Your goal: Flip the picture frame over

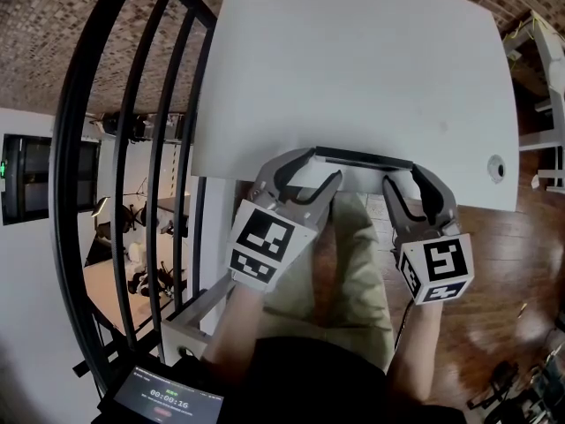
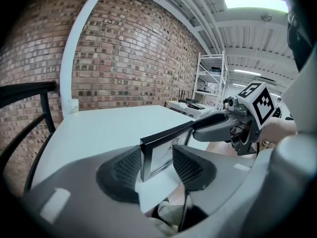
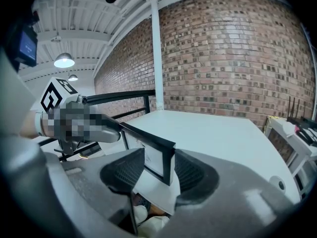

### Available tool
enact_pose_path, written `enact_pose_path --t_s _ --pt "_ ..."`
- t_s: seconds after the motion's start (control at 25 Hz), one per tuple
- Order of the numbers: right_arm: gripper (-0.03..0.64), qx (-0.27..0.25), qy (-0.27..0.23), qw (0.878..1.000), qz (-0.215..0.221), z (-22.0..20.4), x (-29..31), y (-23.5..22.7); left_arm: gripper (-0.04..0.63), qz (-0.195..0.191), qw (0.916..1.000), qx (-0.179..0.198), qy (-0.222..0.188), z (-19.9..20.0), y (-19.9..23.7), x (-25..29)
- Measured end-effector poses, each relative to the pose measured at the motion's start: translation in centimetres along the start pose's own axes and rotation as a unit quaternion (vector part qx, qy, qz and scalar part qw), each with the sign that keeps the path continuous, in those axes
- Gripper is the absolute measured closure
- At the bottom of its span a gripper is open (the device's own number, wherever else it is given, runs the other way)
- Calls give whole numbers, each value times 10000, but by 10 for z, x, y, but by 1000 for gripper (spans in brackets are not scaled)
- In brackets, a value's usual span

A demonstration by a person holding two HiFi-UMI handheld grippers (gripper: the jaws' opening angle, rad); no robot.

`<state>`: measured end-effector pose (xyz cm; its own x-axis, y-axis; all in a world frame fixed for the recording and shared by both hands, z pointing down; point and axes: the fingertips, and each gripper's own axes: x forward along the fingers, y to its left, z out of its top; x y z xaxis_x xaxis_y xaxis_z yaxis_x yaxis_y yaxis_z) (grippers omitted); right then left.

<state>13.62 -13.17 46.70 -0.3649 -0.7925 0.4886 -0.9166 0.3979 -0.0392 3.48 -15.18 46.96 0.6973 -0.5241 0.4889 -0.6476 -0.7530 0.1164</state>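
The left gripper (image 2: 157, 165) has its jaws spread, with the left end of the frame (image 2: 163, 135) between the pads. The corner of the frame appears to touch one pad, and a gap shows at the other. The right gripper (image 3: 159, 170) is in the same state at the right end of the frame: jaws apart, the end rail close against one pad and clear of the other.

The frame stands on its long edge at the near edge of the table (image 1: 353, 60), and the two grippers straddle its ends.

Step in hand, as judged: turn the frame past upright.
- Close both pads on the end rails, not on the face.
- Rotate both grippers together at the same rate, so that the frame does not twist.
- Keep the lower edge on the table, away from the near drop-off.
- Lower the frame flat before releasing it.

The frame is slim, with a black rail. Its pale face carries a small dark mark, which is too small to read. That face appears to be turned toward the person.
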Motion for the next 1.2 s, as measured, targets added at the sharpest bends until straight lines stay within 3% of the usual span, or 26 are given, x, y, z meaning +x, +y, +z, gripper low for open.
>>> enact_pose_path --t_s 0.64,1.2 --pt "426 -119 -53 9999 -42 3 18 -12 390 2 9999 -3 -117 8 14 19" --pt "423 -55 164 9998 -57 -13 34 -16 387 -3 9999 -70 100 -7 21 32"
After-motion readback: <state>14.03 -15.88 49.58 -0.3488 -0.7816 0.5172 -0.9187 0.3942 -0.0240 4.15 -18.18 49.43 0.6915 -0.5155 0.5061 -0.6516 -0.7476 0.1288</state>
